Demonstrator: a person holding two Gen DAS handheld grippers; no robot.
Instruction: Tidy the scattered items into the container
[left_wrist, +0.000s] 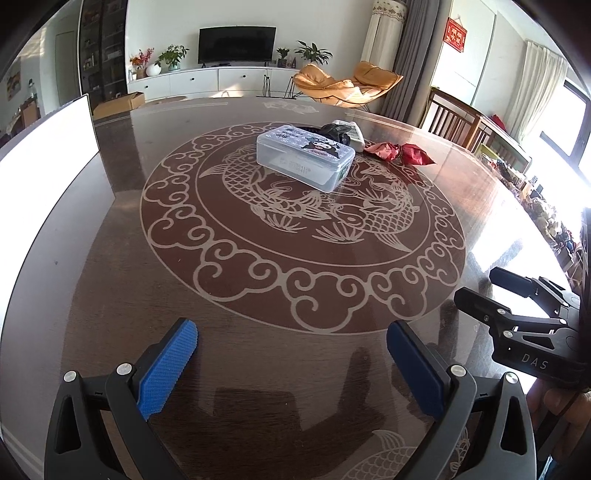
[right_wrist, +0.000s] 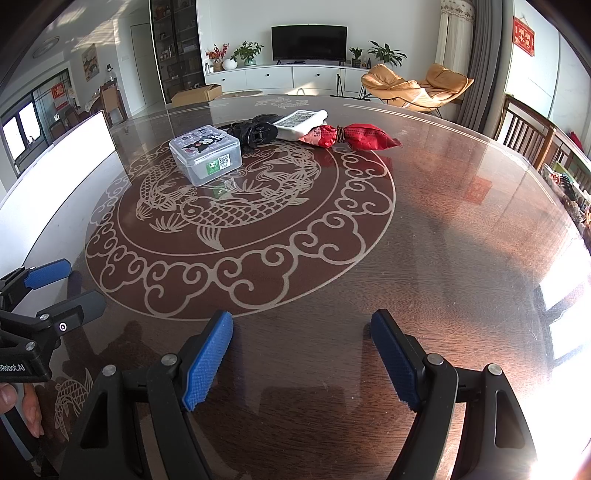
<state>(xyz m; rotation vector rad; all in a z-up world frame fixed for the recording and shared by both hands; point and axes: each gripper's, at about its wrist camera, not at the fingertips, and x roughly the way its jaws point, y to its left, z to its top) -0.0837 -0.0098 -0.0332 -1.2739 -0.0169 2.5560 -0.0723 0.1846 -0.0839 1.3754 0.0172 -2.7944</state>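
A clear plastic box (left_wrist: 304, 157) (right_wrist: 205, 154) with a cartoon sticker on its closed lid stands on the table's fish medallion. Behind it lie a black bundle (left_wrist: 332, 131) (right_wrist: 251, 131), a white remote-like item (left_wrist: 355, 133) (right_wrist: 301, 122) and a red knotted packet (left_wrist: 400, 152) (right_wrist: 351, 136). My left gripper (left_wrist: 291, 334) (right_wrist: 75, 284) hovers open over the near table, nothing between its blue pads. My right gripper (right_wrist: 301, 325) (left_wrist: 474, 284) is likewise open and holds nothing, beside the left one. Both are well short of the objects.
The round dark glossy table (left_wrist: 110, 277) (right_wrist: 461, 221) carries a pale fish-and-cloud pattern. A white panel (left_wrist: 48, 155) (right_wrist: 55, 173) stands at its left edge. Wooden chairs (left_wrist: 454, 120) (right_wrist: 528, 129) and clutter sit at the right rim. Strong sunlight glares at right.
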